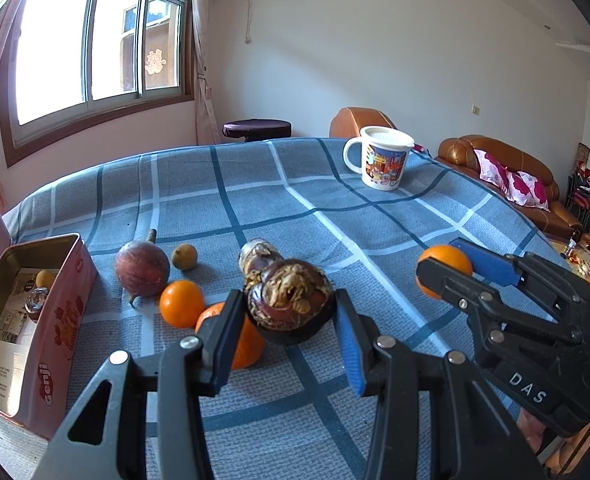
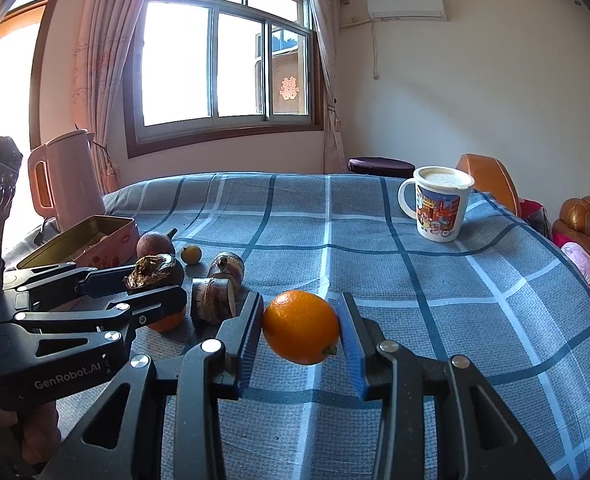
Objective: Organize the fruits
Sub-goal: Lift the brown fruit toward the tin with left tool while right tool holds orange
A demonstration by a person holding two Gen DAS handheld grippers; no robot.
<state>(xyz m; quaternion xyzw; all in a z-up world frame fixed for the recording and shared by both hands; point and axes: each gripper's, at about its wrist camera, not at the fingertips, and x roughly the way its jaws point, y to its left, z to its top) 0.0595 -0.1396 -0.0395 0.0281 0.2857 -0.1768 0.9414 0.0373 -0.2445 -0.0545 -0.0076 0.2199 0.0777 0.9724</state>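
Left of the left gripper (image 1: 289, 334) sits the open pink metal tin (image 1: 61, 308). That gripper clamps a dark purple round mangosteen (image 1: 291, 304); the right gripper (image 2: 301, 330) pinches a smooth orange (image 2: 301, 326), both above the checked bench (image 1: 295, 216). Rounded skins could slip from narrow pads.

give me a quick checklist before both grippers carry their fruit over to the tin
1. Left gripper clamped on the dark mangosteen: ok, both pads touch it.
2. Right gripper clamped on the orange: ok, held clear of the cloth.
3. Open tin has room: cannot tell; papers and a small yellow fruit already lie inside.
4. Path to the tin: not ok; a reddish round fruit and a loose orange lie in between.
5. Lidded mug out of the way: ok, at the far edge.
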